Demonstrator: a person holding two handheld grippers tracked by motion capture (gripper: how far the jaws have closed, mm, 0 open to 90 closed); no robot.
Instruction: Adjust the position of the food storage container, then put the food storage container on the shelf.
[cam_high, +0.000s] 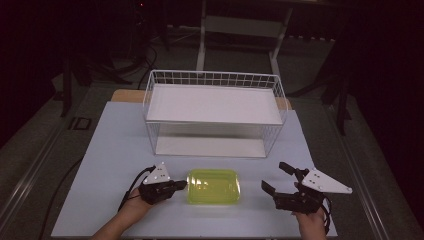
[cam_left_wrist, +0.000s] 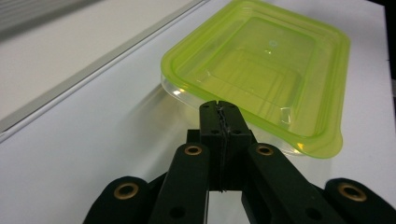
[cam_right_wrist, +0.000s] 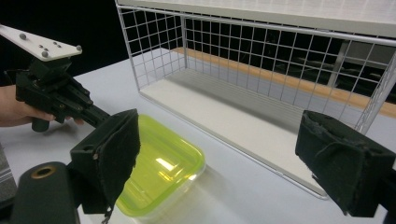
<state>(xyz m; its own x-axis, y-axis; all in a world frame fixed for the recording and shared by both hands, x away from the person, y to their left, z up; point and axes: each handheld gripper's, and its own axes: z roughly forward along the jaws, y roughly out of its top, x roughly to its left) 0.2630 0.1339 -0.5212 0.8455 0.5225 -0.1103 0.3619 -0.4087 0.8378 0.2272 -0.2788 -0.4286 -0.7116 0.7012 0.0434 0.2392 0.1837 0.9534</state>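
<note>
1. The clear shallow plastic container with its yellow-green lid (cam_high: 213, 186) lies flat on the pale table (cam_high: 110, 150), in front of the white wire two-tier rack (cam_high: 215, 112) and between the two grippers.
2. The left gripper (cam_high: 182, 185) has its jaws pressed together with nothing between them, tips right at the container's near rim (cam_left_wrist: 187, 91); whether they touch it is hard to say.
3. The right gripper (cam_high: 275, 177) stands apart on the other side, jaws spread wide and empty.
4. The step in hand looks like steadying or nudging the container; a good way is probably to keep the closed tips low against the rim and push level, so the light box slides rather than tips.
5. The right gripper should close in squarely on the opposite edge.
6. The container seems empty, though the tinted lid blurs its inside; the room behind is too dark to read.
</note>
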